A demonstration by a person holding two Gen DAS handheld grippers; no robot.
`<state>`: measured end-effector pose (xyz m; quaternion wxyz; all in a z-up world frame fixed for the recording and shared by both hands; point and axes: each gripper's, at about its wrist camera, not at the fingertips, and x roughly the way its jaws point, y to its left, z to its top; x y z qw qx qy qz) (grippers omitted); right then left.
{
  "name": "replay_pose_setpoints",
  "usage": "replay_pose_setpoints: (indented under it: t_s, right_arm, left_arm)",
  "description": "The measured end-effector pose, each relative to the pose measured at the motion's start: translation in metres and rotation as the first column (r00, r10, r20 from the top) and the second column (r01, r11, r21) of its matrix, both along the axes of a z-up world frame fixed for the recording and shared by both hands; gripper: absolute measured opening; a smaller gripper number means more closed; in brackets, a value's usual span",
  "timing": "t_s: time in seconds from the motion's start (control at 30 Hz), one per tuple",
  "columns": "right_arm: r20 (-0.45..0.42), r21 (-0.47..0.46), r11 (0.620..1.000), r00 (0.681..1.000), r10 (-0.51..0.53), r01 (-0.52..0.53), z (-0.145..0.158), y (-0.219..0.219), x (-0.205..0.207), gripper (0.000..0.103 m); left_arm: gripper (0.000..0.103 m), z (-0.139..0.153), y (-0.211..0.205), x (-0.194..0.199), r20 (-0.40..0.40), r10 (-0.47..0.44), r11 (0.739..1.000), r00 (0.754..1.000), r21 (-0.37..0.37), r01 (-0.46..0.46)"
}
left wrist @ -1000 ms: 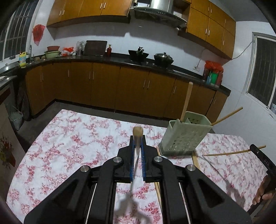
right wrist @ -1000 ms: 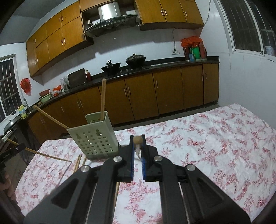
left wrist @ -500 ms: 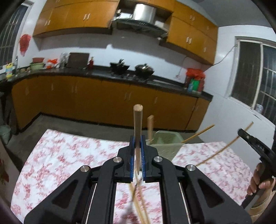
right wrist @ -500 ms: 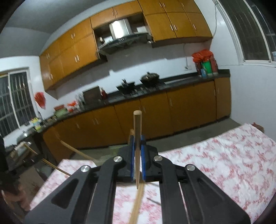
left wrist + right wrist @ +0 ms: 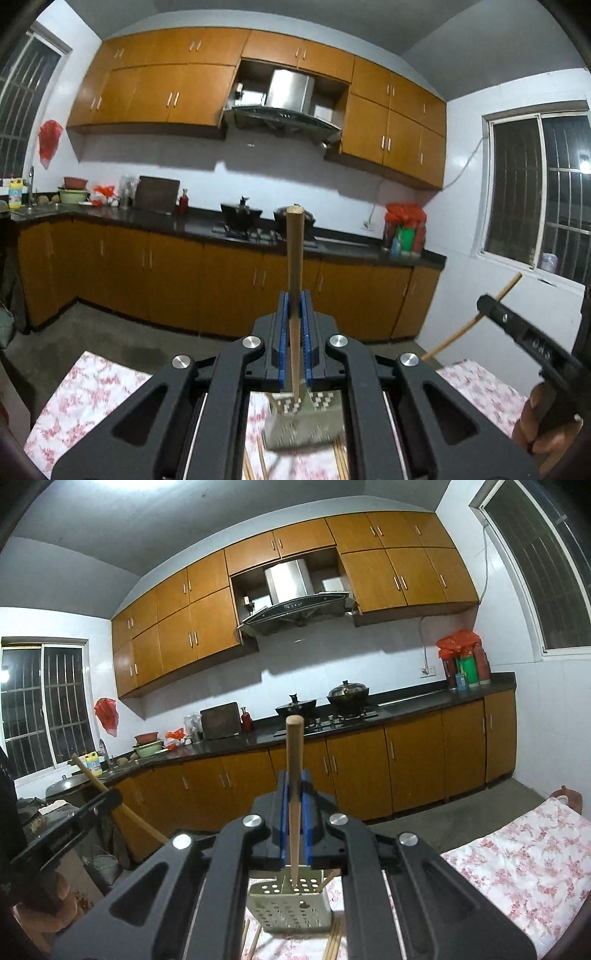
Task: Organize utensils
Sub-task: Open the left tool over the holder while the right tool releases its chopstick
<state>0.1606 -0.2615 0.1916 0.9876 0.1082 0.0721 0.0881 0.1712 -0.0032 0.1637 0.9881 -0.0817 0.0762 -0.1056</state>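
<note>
My left gripper [image 5: 294, 306] is shut on a wooden chopstick [image 5: 294, 266] that stands nearly upright between the blue pads. Below it, seen between the gripper's arms, sits the pale green perforated utensil holder [image 5: 303, 421] on the floral tablecloth [image 5: 88, 391]. My right gripper [image 5: 294, 786] is likewise shut on a wooden chopstick [image 5: 294, 760], its tip hanging just over the utensil holder [image 5: 291, 908]. More chopsticks [image 5: 334, 945] lie on the cloth beside the holder. In the left wrist view the other gripper [image 5: 517, 328] with its chopstick [image 5: 480, 317] shows at the right edge.
Kitchen counter with stove and pots [image 5: 347, 694] runs along the far wall under orange cabinets. The floral tablecloth [image 5: 517, 864] extends right. A person's hand [image 5: 546, 432] holds the right gripper's handle; a hand [image 5: 40, 897] with the left gripper shows at the left edge.
Both grippers rose and tipped up toward level, each keeping its chopstick. The holder dropped from mid-frame to the bottom between the gripper arms, and the upper cabinets came into view.
</note>
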Motion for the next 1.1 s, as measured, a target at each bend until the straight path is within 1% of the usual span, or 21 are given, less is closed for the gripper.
replay_pose_setpoints:
  t_s: [0.07, 0.2, 0.33, 0.47, 0.57, 0.67, 0.73, 0.8, 0.87, 0.97, 1.1]
  right_arm:
    - [-0.01, -0.004, 1.0, 1.0, -0.003, 0.003, -0.005, 0.003, 0.01, 0.008]
    - [-0.045, -0.013, 1.0, 0.999, -0.006, 0.006, -0.019, 0.006, 0.033, 0.008]
    - [-0.078, -0.029, 1.0, 0.997, -0.008, 0.006, -0.031, 0.011, 0.052, 0.008]
    - [-0.117, -0.039, 0.999, 0.993, 0.0, -0.005, -0.042, 0.017, 0.062, 0.008]
    - [-0.145, -0.035, 0.999, 0.989, 0.006, -0.011, -0.048, 0.019, 0.068, 0.01]
    - [-0.148, -0.038, 0.999, 0.989, 0.008, -0.014, -0.048, 0.019, 0.068, 0.011]
    - [-0.143, -0.041, 0.999, 0.99, 0.006, -0.012, -0.046, 0.019, 0.066, 0.014]
    - [-0.133, -0.04, 0.999, 0.991, 0.001, -0.007, -0.044, 0.018, 0.062, 0.017]
    - [-0.122, -0.038, 0.999, 0.993, -0.003, -0.001, -0.04, 0.017, 0.056, 0.018]
    - [-0.109, -0.035, 0.999, 0.994, -0.012, 0.008, -0.036, 0.011, 0.046, 0.02]
    - [-0.102, -0.034, 0.998, 0.993, -0.054, 0.051, -0.033, -0.004, 0.024, 0.026]
  left_arm:
    - [0.007, -0.006, -0.003, 0.008, 0.005, 0.011, 1.0, 1.0, 0.001, -0.011]
    - [0.007, -0.023, -0.007, 0.028, -0.023, 0.012, 1.0, 1.0, -0.01, -0.013]
    - [0.007, -0.044, -0.012, 0.043, -0.08, -0.006, 1.0, 0.997, -0.005, 0.006]
    - [0.007, -0.055, -0.016, 0.049, -0.117, -0.03, 1.0, 0.993, 0.007, 0.031]
    - [0.007, -0.058, -0.016, 0.051, -0.14, -0.032, 0.999, 0.99, 0.005, 0.033]
    - [0.008, -0.057, -0.014, 0.051, -0.153, -0.032, 0.999, 0.988, -0.001, 0.032]
    - [0.009, -0.055, -0.012, 0.051, -0.155, -0.028, 1.0, 0.988, 0.0, 0.029]
    - [0.015, -0.053, -0.011, 0.049, -0.154, -0.027, 1.0, 0.988, -0.003, 0.026]
    - [0.031, -0.048, -0.009, 0.046, -0.146, -0.018, 1.0, 0.989, -0.008, 0.017]
    - [0.032, -0.042, -0.005, 0.039, -0.13, -0.015, 1.0, 0.991, -0.015, 0.013]
    - [0.032, -0.034, 0.003, 0.023, -0.109, -0.005, 1.0, 0.994, -0.018, 0.003]
